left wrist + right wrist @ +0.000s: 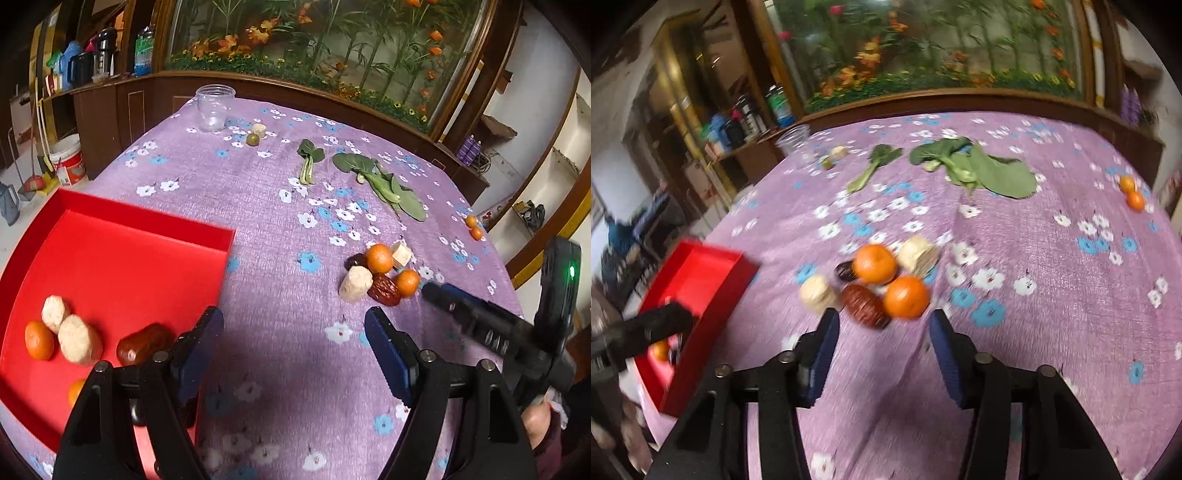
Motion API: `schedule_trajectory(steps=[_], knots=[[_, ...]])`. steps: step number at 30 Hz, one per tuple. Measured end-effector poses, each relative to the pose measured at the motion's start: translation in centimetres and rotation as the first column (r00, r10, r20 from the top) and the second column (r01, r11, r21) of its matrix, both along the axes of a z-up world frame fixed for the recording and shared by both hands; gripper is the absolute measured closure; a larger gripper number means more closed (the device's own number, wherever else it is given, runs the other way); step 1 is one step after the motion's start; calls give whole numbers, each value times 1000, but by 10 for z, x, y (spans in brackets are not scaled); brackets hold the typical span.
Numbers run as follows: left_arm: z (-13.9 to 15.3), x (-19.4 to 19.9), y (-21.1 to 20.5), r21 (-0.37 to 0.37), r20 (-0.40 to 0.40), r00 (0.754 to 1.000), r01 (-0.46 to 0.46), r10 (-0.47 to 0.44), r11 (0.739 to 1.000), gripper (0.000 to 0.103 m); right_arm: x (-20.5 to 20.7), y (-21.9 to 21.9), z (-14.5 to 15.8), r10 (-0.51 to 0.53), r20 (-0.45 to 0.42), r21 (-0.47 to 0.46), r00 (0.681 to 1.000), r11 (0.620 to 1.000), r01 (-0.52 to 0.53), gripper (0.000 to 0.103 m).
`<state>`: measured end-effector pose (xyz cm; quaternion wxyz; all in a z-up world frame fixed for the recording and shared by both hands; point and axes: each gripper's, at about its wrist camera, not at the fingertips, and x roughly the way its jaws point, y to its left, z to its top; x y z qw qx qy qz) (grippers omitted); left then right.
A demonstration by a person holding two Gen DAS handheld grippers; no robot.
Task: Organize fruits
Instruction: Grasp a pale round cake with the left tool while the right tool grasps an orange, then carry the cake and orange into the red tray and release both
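A red tray (147,221) at the left holds an orange (38,345), two pale peeled chunks (79,339), a red date (142,343) and a second, half-hidden orange. My left gripper (293,317) stands open and empty, its left finger over the tray's right wall. On the purple cloth lies a cluster: two oranges (875,264) (907,297), a red date (864,304), a darker date (844,271) and two pale chunks (817,293) (918,254). My right gripper (884,319) is open just short of this cluster, nothing between its fingers; the view is blurred.
Leafy greens (384,184) and a single stalk (309,158) lie farther back. A clear plastic cup (214,107), a small green fruit (252,139) and a pale chunk (258,130) sit at the far left. Two small oranges (473,227) rest near the right table edge.
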<state>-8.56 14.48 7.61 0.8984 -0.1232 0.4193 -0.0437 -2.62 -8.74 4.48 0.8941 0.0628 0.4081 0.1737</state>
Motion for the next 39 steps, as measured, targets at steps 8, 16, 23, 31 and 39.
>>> schedule_trajectory(steps=[8,16,23,31,39], knots=[[-18,28,-37,47,-31,992,121,-120,992,49,30,5,-19,-10,-56,12,998,1000,10,56],[-39,59,-59,82,-63,983,174,-170,981,52,37,2,-32,1,-58,32,998,999,1,63],[-52,73,-68,99,-70,978,202,-195,974,52,33,-2,-31,4,-34,51,999,999,-2,68],[-58,78,-79,88,-50,973,231,-227,969,76,32,-16,-25,-25,-20,97,999,995,27,68],[-23,43,-47,62,41,990,132,-135,989,76,21,-21,-12,-46,32,121,998,992,41,68]])
